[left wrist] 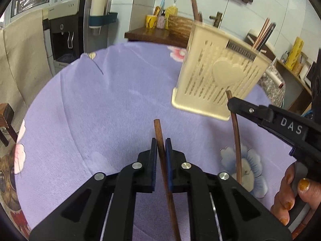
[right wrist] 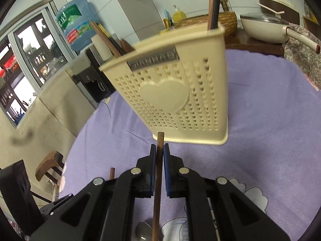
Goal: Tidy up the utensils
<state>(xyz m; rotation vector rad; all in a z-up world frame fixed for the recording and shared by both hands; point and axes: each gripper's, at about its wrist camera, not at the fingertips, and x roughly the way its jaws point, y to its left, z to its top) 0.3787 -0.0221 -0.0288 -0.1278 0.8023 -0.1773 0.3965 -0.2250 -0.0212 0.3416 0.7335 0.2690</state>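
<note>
From the left wrist view, the left gripper [left wrist: 160, 140] was pinched narrow on a brown wooden chopstick [left wrist: 160, 146], gripped near its upper end so a short tip stood clear above the pads, which I took as a way of keeping it steady for dropping end-first into the holder. The cream utensil holder [left wrist: 218, 76] stood up and to the right on the lilac flowered tablecloth [left wrist: 104, 104], with several sticks already poking out of its top. The right gripper [left wrist: 230, 104] came in from the right, closed on a second chopstick [left wrist: 235, 140] just in front of the holder's base. Behind the table were a water dispenser [left wrist: 64, 30] and a dark side table with a yellow cup [left wrist: 150, 21].

From the right wrist view, the right gripper [right wrist: 159, 150] was clamped on its chopstick [right wrist: 159, 172], again close to the top, the tip pointing at the foot of the holder [right wrist: 174, 88] just beyond; it probably needed lifting over the rim before release. Something shiny, perhaps a spoon [right wrist: 143, 231], lay on the cloth [right wrist: 270, 120] below. The tip of the other chopstick [right wrist: 112, 173] showed to the left. A white pan [right wrist: 264, 27] and a wicker basket [right wrist: 216, 20] sat behind.
</note>
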